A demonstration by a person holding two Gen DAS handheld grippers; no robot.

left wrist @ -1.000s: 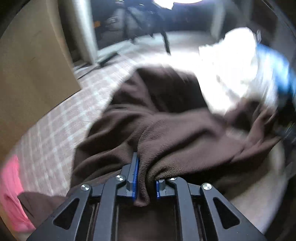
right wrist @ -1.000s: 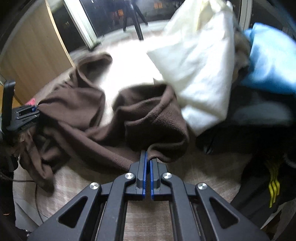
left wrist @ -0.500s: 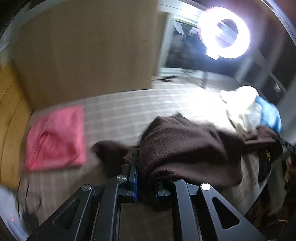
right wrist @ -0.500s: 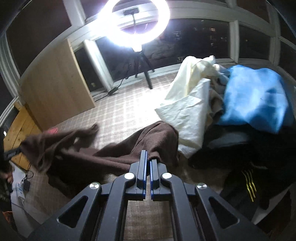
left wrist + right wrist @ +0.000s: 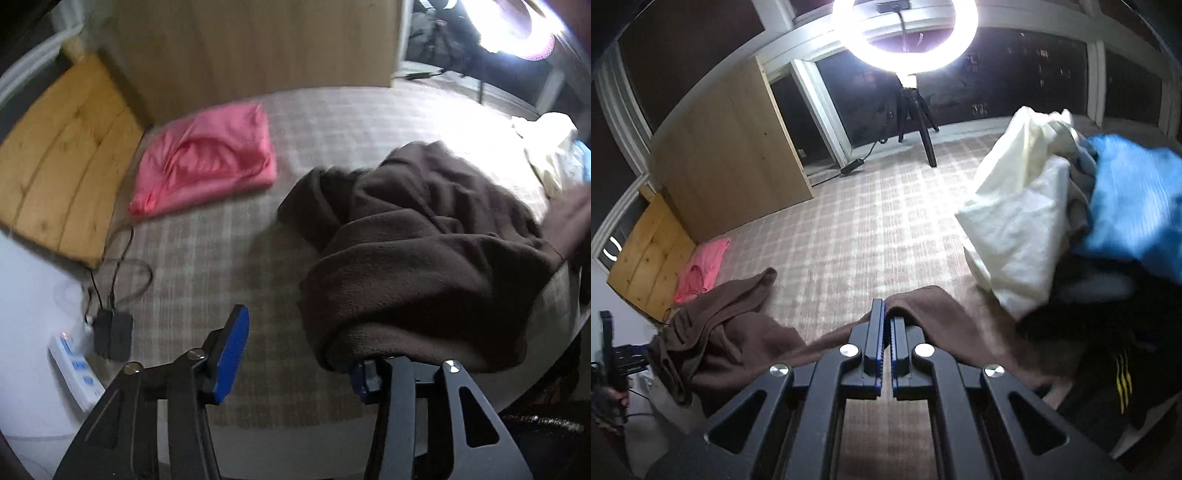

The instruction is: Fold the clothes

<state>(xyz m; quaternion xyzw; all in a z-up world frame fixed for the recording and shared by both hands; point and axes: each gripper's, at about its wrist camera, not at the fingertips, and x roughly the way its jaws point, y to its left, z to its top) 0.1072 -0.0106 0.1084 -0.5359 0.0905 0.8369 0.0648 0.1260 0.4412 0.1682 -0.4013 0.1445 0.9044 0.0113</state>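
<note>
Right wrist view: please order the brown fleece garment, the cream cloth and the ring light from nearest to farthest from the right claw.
1. brown fleece garment: clamped in the right claw, trailing left.
2. cream cloth: on the pile, upper right.
3. ring light: on its tripod at the far windows, top centre.
</note>
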